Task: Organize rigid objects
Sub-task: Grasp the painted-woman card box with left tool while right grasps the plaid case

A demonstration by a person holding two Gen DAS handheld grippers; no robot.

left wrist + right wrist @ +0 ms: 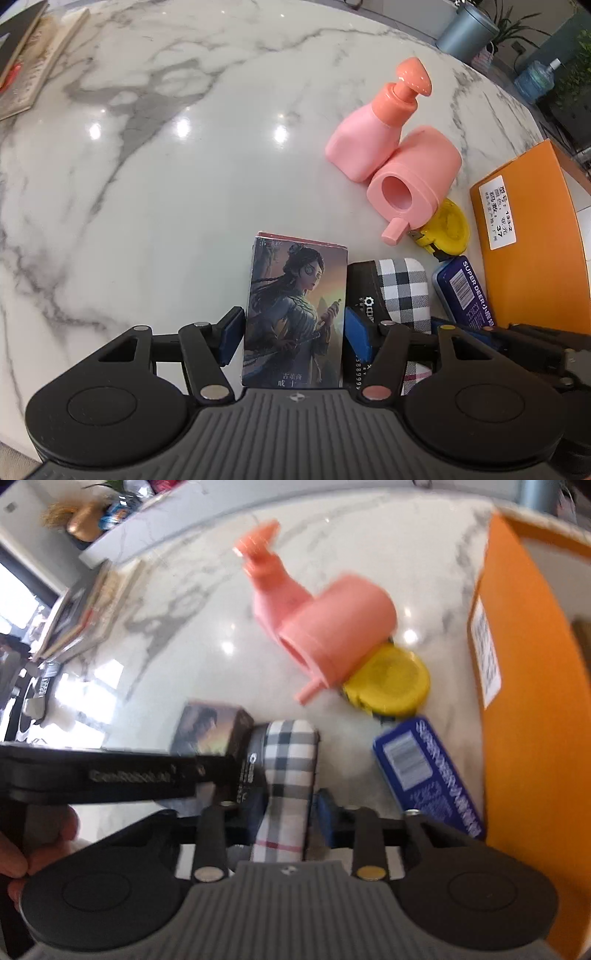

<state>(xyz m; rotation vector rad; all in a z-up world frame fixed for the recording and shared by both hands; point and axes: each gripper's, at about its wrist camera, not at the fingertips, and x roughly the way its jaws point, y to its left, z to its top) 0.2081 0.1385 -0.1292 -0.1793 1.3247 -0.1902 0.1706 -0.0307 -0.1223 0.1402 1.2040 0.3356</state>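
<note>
Marble counter (166, 166), clutter piling up around 3 o'clock. Left claw (291, 338) is straddling the card box (295, 314), pads not visibly pressing, so released. Right claw (290, 816) is clenching on the plaid case (290, 768). Looks like the lining-up step; next is probably sliding both toward the orange box (535, 240). The blue tin (465, 288) is reading "SUPER DEER".

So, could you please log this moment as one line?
left claw: straddles card box, grip unclear | right claw: around plaid case, grip unclear | orange box: at right
</note>
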